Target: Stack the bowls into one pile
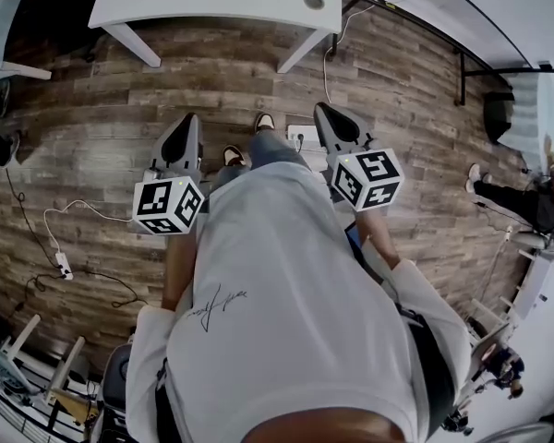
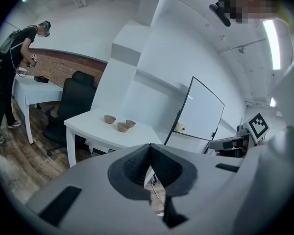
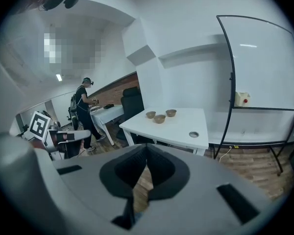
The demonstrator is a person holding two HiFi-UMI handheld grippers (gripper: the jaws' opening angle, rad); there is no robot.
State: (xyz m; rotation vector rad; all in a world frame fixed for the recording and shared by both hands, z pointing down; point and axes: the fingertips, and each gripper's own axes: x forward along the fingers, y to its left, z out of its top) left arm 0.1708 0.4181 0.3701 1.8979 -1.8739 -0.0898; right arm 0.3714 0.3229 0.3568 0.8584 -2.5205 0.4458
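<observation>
My left gripper (image 2: 149, 155) and right gripper (image 3: 146, 155) are both pinched together with nothing in them, I reckon because I'm standing well short of the table (image 3: 186, 127); the three bowls (image 3: 159, 118) sit there close together, not yet stacked.

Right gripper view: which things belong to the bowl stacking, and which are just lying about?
Job: three bowls, white table under them, left gripper, right gripper, both shut.
Lying about: whiteboard, black chair, person at another desk.
</observation>
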